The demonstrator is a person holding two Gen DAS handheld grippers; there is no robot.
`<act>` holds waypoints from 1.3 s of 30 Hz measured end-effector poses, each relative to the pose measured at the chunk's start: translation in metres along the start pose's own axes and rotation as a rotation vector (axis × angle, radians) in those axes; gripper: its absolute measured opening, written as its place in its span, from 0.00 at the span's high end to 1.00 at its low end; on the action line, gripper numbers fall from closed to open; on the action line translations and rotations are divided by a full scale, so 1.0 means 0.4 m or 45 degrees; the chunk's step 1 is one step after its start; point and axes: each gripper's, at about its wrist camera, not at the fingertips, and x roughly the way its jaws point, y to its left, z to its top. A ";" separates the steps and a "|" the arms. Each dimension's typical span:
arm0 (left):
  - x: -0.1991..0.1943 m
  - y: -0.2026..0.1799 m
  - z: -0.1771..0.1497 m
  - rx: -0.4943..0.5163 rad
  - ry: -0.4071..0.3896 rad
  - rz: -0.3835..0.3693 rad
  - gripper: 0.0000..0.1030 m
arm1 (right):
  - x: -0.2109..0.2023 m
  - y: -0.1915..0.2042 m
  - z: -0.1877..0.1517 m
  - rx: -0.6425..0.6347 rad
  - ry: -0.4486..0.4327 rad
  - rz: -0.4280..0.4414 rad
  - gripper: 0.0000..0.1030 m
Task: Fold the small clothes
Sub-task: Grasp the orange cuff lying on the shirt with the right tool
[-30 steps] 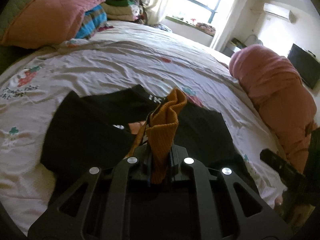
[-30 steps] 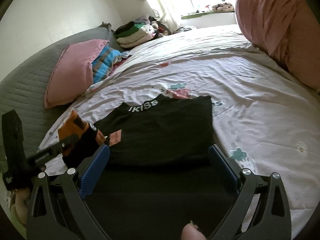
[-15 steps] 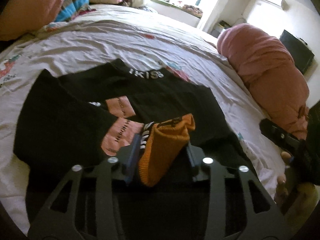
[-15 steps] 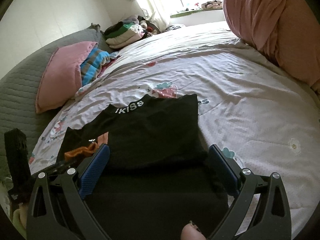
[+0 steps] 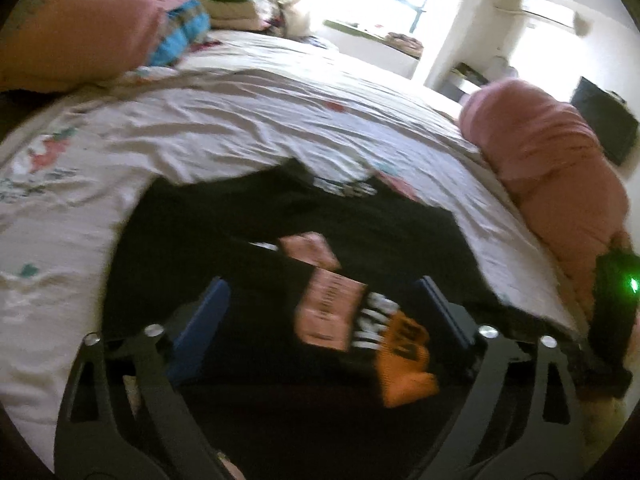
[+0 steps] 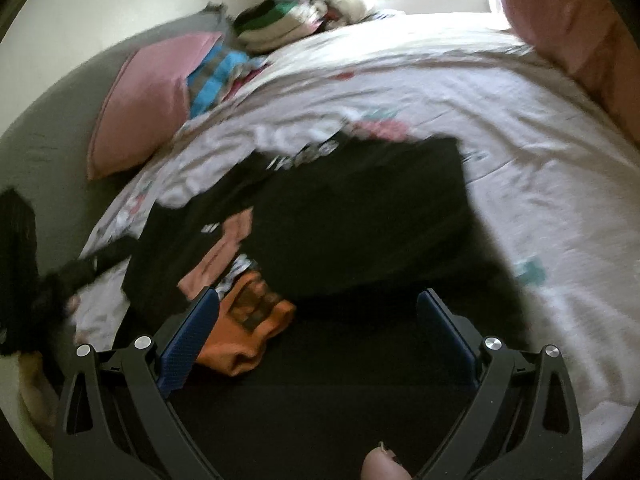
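Released, orange cloth [image 5: 404,364] lies on black shirt [image 5: 360,216]; left gripper [image 5: 320,320] just spread wide; right gripper [image 6: 320,336] gapes empty.

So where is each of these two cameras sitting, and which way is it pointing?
Left wrist: on the left gripper, looking down along its open fingers at the black garment and orange cuff on the bed; the right gripper's body shows at the right edge.
Right wrist: on the right gripper, angled down at the same garment; a fingertip shows at the bottom, the left gripper at the left.
Both share the garment, orange cuff, pink pillow and window end.
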 end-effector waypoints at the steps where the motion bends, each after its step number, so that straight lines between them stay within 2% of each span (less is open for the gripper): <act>1: -0.003 0.014 0.003 -0.009 -0.013 0.032 0.09 | 0.011 0.015 -0.004 -0.016 0.020 0.010 0.05; 5: -0.015 0.058 0.009 -0.029 -0.043 0.136 0.09 | 0.059 0.067 -0.024 -0.056 0.085 0.042 0.11; 6: -0.017 0.068 0.010 -0.040 -0.048 0.146 0.09 | 0.070 0.075 -0.027 -0.057 0.097 0.045 0.17; 11: -0.035 0.118 0.015 -0.114 -0.078 0.167 0.09 | 0.119 0.101 -0.034 -0.042 0.138 0.041 0.27; 13: -0.042 0.137 0.018 -0.140 -0.093 0.177 0.09 | 0.137 0.101 -0.036 -0.026 0.152 0.048 0.40; 15: -0.049 0.151 0.020 -0.154 -0.102 0.186 0.09 | 0.150 0.100 -0.038 -0.019 0.164 0.034 0.48; 16: -0.052 0.157 0.020 -0.162 -0.106 0.191 0.09 | 0.152 0.103 -0.037 -0.033 0.158 0.013 0.58; 18: -0.061 0.174 0.023 -0.183 -0.114 0.196 0.09 | 0.152 0.104 -0.035 -0.048 0.151 0.011 0.67; 19: -0.065 0.180 0.023 -0.193 -0.117 0.200 0.09 | 0.150 0.108 -0.033 -0.063 0.148 0.024 0.80; 20: -0.069 0.186 0.024 -0.202 -0.122 0.208 0.09 | 0.147 0.112 -0.032 -0.079 0.145 0.049 0.84; 24: -0.082 0.209 0.027 -0.226 -0.141 0.250 0.09 | 0.109 0.154 -0.017 -0.204 0.072 0.074 0.87; 30: -0.095 0.231 0.027 -0.260 -0.168 0.273 0.09 | 0.028 0.212 0.075 -0.343 -0.075 0.116 0.88; 35: -0.097 0.238 0.028 -0.263 -0.176 0.274 0.09 | -0.033 0.240 0.162 -0.502 -0.202 0.054 0.88; 39: -0.095 0.234 0.028 -0.246 -0.172 0.275 0.09 | -0.042 0.227 0.196 -0.567 -0.242 -0.013 0.88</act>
